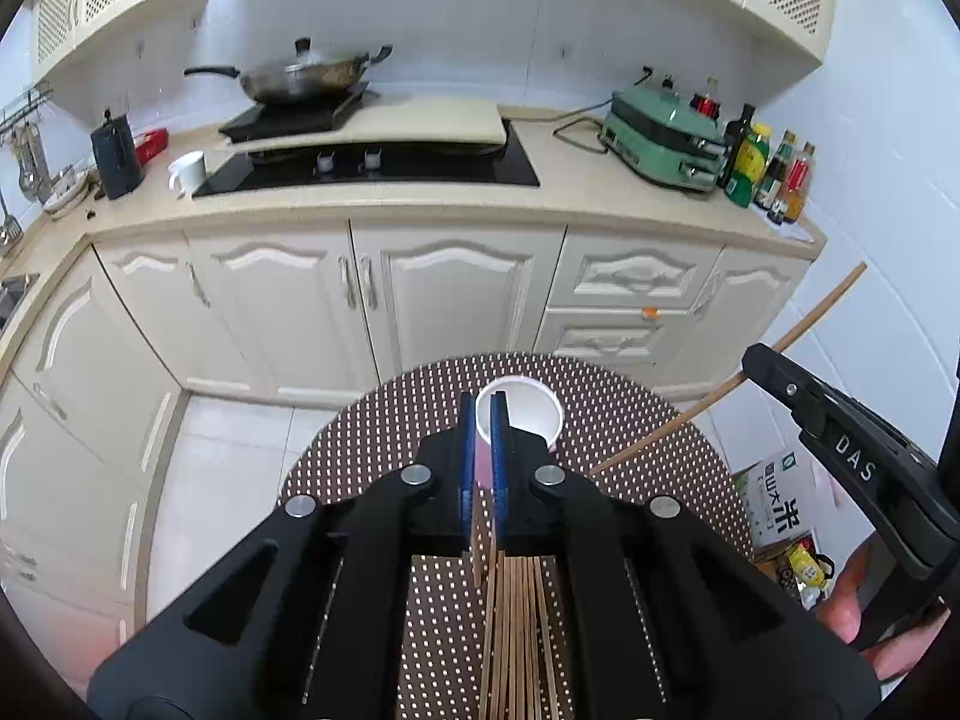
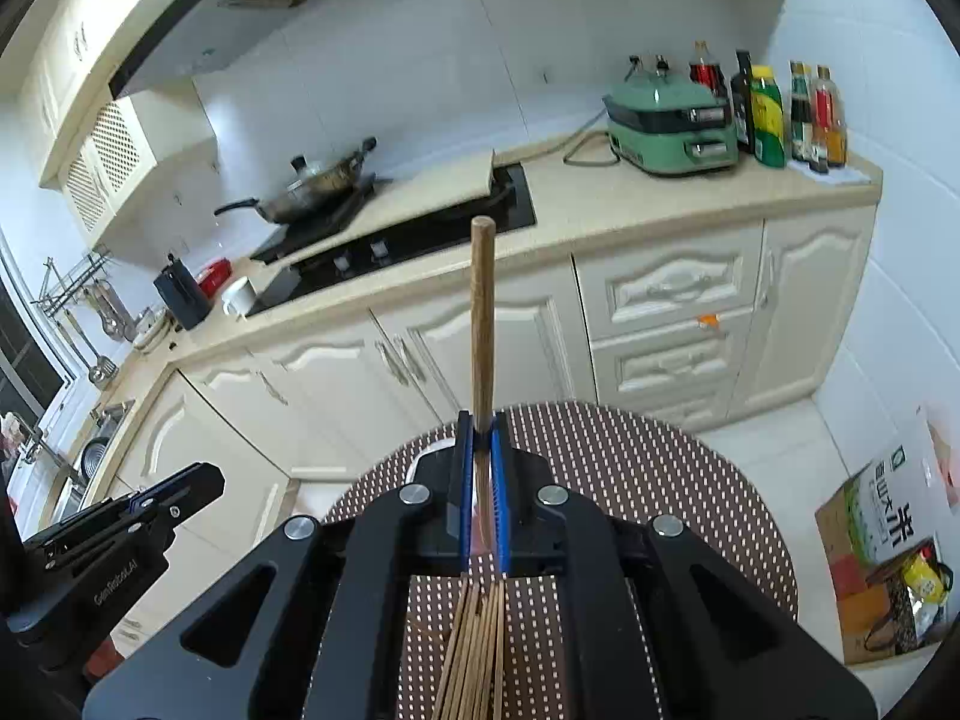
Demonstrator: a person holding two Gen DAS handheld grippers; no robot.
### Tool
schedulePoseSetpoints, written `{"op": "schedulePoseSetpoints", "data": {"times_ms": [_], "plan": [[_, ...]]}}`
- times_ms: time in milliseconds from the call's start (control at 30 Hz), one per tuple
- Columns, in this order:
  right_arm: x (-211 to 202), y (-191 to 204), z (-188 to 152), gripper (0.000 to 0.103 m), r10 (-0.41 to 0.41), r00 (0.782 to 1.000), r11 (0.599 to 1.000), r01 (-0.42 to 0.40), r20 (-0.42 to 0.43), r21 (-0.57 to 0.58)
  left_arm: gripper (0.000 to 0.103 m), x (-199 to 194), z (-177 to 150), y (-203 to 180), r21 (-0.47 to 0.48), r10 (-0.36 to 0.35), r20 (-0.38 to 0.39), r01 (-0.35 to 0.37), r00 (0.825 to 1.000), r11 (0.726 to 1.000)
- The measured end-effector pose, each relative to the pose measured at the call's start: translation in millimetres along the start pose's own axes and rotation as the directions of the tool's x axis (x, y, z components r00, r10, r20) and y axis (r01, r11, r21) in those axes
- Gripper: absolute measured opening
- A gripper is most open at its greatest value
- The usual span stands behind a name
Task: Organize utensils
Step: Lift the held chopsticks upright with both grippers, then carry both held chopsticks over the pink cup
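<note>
While most chopsticks point(image 1: 516, 630) are lying below our grippers, we are pinching one in each, cup point(image 1: 528, 420) ahead waiting empty.

Each gripper is built from matte black moulded linkage arms joined by round silver pivot screws. The left gripper point(image 1: 482, 414) and the right gripper point(image 2: 482, 429) carry blue finger pads (ribbed on the inner faces). White lettering is printed along the housings' sides.
</note>
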State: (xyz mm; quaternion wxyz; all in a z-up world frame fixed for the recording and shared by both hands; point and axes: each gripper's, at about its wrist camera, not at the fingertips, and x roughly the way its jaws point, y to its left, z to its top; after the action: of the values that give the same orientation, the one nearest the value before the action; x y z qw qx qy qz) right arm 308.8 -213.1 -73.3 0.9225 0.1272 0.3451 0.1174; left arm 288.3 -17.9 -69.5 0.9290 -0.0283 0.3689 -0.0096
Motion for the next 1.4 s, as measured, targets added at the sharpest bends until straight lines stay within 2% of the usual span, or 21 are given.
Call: {"op": "schedulePoseSetpoints", "data": {"times_ms": [67, 167, 267, 367, 400, 433, 467, 500, 533, 600, 667, 933, 1067, 1133, 1233, 1400], "plan": [[1, 1, 2, 0.005, 0.004, 1.000, 1.000, -0.004, 0.003, -0.007, 0.005, 1, 2, 2, 0.002, 0.007, 0.002, -0.007, 1.000, 1.000], [8, 0, -4, 0.005, 0.006, 1.000, 1.000, -0.006, -0.025, 0.003, 0.005, 12, -5, 13, -0.031, -0.005, -0.041, 0.003, 0.999, 1.000], [19, -3, -14, 0.005, -0.002, 0.998, 1.000, 0.002, -0.066, 0.010, 0.006, 33, -20, 25, -0.037, -0.011, -0.118, 0.007, 0.993, 0.999], [31, -6, -24, 0.005, -0.011, 0.994, 1.000, 0.014, -0.110, 0.024, 0.008, 61, -38, 37, -0.068, -0.046, -0.221, 0.032, 0.974, 0.997], [34, -7, -27, 0.005, -0.014, 0.993, 0.999, 0.017, -0.121, 0.027, 0.011, 72, -45, 41, -0.081, -0.053, -0.257, 0.033, 0.965, 0.996], [39, -9, -30, 0.005, -0.022, 0.991, 0.999, 0.026, -0.135, 0.031, 0.025, 85, -52, 45, -0.095, -0.052, -0.289, 0.026, 0.956, 0.995], [43, -11, -33, 0.005, -0.031, 0.988, 0.999, 0.037, -0.149, 0.034, 0.049, 93, -57, 49, -0.106, -0.053, -0.303, 0.022, 0.951, 0.994], [48, -14, -35, 0.005, -0.040, 0.986, 0.998, 0.047, -0.163, 0.039, 0.058, 101, -61, 52, -0.120, -0.055, -0.308, 0.018, 0.950, 0.993], [51, -15, -36, 0.005, -0.047, 0.984, 0.998, 0.055, -0.173, 0.044, 0.060, 109, -64, 55, -0.126, -0.049, -0.307, 0.010, 0.950, 0.992], [61, -22, -38, 0.005, -0.066, 0.979, 0.995, 0.078, -0.192, 0.057, 0.060, 125, -68, 56, -0.117, -0.025, -0.330, -0.015, 0.944, 0.993], [69, -28, -38, 0.005, -0.080, 0.975, 0.993, 0.096, -0.205, 0.072, 0.060, 152, -70, 60, -0.121, -0.009, -0.370, -0.038, 0.929, 0.992], [109, -55, -27, 0.005, -0.144, 0.960, 0.978, 0.175, -0.240, 0.113, 0.060, 236, -59, 71, -0.199, -0.029, -0.444, -0.067, 0.896, 0.978], [122, -59, -16, 0.005, -0.150, 0.963, 0.976, 0.180, -0.224, 0.119, 0.060, 267, -51, 71, -0.244, -0.074, -0.453, -0.044, 0.888, 0.969], [128, -59, -11, 0.005, -0.148, 0.964, 0.977, 0.177, -0.220, 0.118, 0.059, 283, -48, 70, -0.234, -0.044, -0.479, -0.080, 0.877, 0.969], [137, -59, -6, 0.005, -0.139, 0.966, 0.979, 0.167, -0.219, 0.115, 0.059, 302, -50, 70, -0.242, -0.050, -0.493, -0.081, 0.868, 0.967], [149, -61, -4, 0.005, -0.125, 0.967, 0.982, 0.152, -0.220, 0.110, 0.059, 323, -55, 75, -0.234, -0.017, -0.518, -0.123, 0.855, 0.964]]}}
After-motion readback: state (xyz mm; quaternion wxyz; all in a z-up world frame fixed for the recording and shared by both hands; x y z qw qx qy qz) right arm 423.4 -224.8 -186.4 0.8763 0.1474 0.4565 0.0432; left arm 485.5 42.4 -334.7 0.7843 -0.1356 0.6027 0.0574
